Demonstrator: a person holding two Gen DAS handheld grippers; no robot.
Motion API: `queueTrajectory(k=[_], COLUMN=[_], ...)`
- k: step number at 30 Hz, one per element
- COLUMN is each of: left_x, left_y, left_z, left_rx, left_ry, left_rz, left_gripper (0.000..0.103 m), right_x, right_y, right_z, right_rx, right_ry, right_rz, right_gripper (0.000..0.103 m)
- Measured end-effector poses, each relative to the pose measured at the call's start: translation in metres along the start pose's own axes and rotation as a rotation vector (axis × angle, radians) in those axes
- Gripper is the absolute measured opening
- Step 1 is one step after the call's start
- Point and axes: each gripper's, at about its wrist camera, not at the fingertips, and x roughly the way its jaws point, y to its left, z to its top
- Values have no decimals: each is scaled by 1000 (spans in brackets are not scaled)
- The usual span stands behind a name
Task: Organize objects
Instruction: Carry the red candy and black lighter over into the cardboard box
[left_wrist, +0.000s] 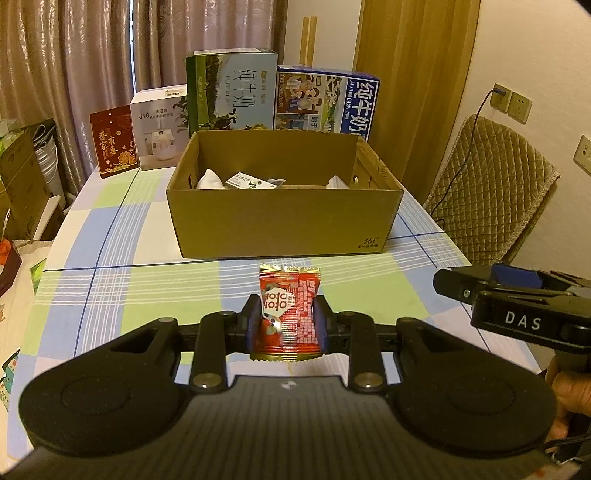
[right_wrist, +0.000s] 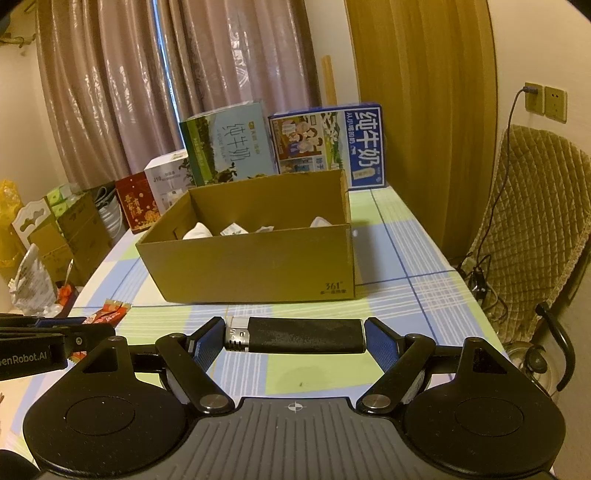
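Left tongs: my left tongs (left_wrist: 286, 317) are closed narrow around a red candy packet (left_wrist: 290, 306), the blue pads pressing both of its sides. The packet stands upright between them, just above the tabletop (left_wrist: 110, 280), short of the box.

Right tongs: my right tongs (right_wrist: 295, 338) are spread wide, with a black lighter (right_wrist: 295, 335) lying crosswise between the pads, metal head to the left. The pads touch or nearly touch its two ends; I cannot tell whether they are pressing yet.

Cardboard box: the open brown cardboard box (left_wrist: 284, 221) sits mid-table, straight ahead of both tongs. Inside I see a white crumpled bundle (left_wrist: 209, 180) at the left, a small printed carton (left_wrist: 251, 181) near the middle, and another white item (left_wrist: 337, 181) at the right. The near wall hides the rest of the floor.

Done so far: judging by those contents, several things are already packed away.

Left to do: the candy packet and the lighter are both outside the box. I see no other loose small things on the cloth in front of it, so these may be the last two.

Back row: a red tin (left_wrist: 114, 142), a humidifier box (left_wrist: 159, 129) and two milk cartons (left_wrist: 232, 90) stand behind the cardboard box against the curtain; I take them for backdrop, not things to pack.
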Motion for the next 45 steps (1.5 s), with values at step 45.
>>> queueTrajectory(k=[45], left_x=[118], left_y=[61], left_z=[162], left_rx=[54], left_ry=[5], left_rz=[-51], left_gripper=[25], right_x=[139], right_y=[6], right_z=[177], right_rx=[-144], right_ry=[57], right_rz=[63], right_gripper=[78])
